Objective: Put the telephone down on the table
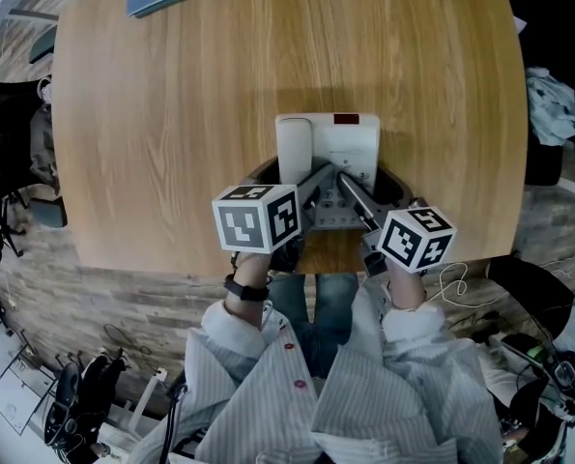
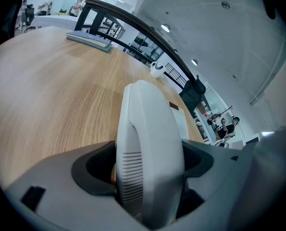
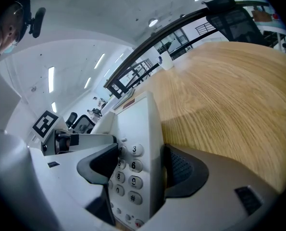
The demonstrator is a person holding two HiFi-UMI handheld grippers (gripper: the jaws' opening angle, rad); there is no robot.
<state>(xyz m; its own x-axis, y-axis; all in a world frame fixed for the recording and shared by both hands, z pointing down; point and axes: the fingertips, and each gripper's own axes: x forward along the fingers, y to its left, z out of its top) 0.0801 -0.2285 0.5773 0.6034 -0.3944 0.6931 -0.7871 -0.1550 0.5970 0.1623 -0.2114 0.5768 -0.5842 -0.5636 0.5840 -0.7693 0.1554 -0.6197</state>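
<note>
Left tool (image 2: 150,177) and right tool (image 3: 140,172) both clamp the white telephone (image 1: 340,143), one at its handset (image 2: 150,138) side, the other at its keypad edge. An uneven release could tip it. It lies between them, over the tabletop's (image 1: 171,114) near edge.

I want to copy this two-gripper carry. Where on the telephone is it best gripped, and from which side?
By its near edge, coming from the person's side, as shown: the left gripper clamps the handset end, the right gripper the keypad end. The telephone is wide and flat, so a grip at each side likely keeps it level.
</note>
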